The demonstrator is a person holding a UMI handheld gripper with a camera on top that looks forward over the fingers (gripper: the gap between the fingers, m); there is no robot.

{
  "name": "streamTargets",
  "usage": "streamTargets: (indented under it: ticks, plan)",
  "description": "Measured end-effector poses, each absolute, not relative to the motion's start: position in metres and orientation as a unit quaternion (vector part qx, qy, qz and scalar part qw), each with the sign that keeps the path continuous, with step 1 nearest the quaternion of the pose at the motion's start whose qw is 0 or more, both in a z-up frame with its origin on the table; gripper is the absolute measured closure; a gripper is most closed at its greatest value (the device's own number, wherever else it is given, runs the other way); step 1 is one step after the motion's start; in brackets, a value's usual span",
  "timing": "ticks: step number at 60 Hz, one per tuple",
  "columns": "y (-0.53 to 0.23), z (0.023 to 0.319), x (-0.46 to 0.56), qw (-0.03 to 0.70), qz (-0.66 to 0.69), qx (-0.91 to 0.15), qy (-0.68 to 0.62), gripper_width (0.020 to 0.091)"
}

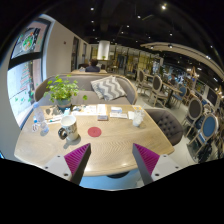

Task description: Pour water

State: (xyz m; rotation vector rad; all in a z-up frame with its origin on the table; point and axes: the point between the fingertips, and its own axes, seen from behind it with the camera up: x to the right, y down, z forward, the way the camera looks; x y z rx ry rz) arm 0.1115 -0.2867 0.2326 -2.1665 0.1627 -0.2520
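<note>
Bottle, possibly water, left of frame centre on round wooden table, near potted plant. Gripper wide open, empty. Step: approach. Next: reach and grasp bottle.

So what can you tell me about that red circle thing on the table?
The red circle is a small flat round disc, like a coaster, though its material is unclear. It lies flat near the middle of the round wooden table, just beyond the open fingers of the gripper. Nothing stands on it, and the things around it stand apart from it.
</note>
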Motion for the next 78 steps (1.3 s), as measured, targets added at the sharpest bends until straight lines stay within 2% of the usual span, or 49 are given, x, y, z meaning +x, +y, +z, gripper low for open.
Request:
streamTargets:
  ticks: [18,36,53,71,78]
  plan:
    - [-0.282,0.213,0.042,0.440,-0.068,-0.894,0.044,0.0247]
    - [-0.258,0.175,-0.143,0.423,0.015,-0.905,-0.049,0.0249]
    - [-0.140,0.176,-0.269,0.492,0.069,-0.867,-0.043,0.0240]
    - [-0.007,0.128,-0.281,0.528,0.049,-0.848,-0.009,0.0251]
    - [0.022,0.103,-0.283,0.533,0.041,-0.845,-0.006,0.0324]
